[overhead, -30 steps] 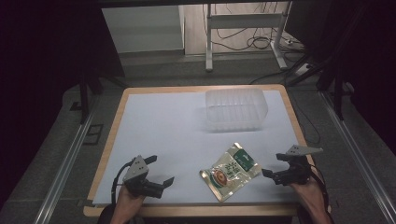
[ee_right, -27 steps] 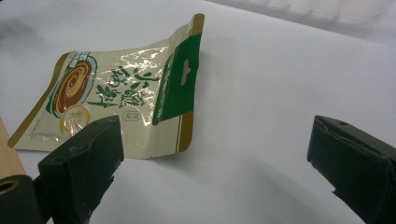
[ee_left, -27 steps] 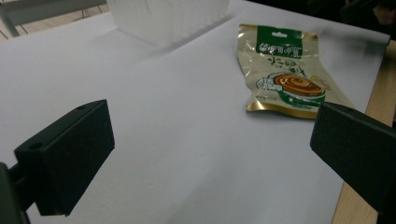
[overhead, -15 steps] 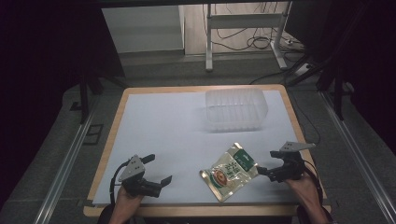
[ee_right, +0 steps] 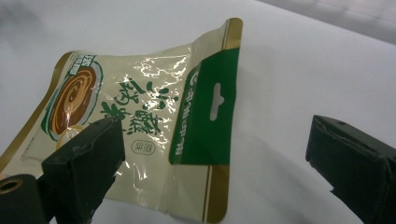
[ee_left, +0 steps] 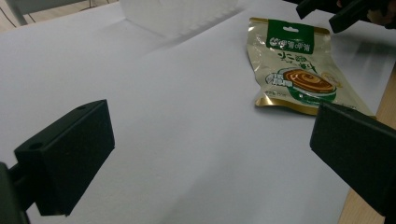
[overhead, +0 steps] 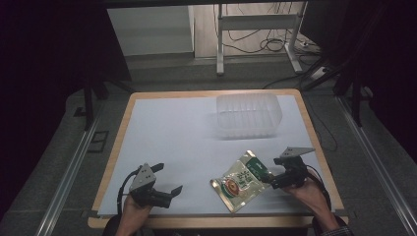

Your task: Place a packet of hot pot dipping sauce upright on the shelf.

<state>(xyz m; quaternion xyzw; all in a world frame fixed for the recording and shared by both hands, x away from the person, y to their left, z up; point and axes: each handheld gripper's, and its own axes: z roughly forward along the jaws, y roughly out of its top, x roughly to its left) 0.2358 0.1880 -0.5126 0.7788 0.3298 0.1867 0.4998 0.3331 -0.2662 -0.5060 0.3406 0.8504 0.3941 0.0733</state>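
Right fingers (ee_right: 88, 158) apart, now moved in at pouch (overhead: 243, 180) top edge, grasp likely next; left fingers (ee_left: 70, 154) apart, idle.

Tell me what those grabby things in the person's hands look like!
The left black two-jaw tool and right black two-jaw tool have blocky, flat-faced jaws. Each carries a grey three-cornered plate on top. A black cable trails from the left one.

Clear plastic container (overhead: 249, 115) at far side of table (overhead: 118, 142); white sheet (overhead: 177, 137) covers tabletop.
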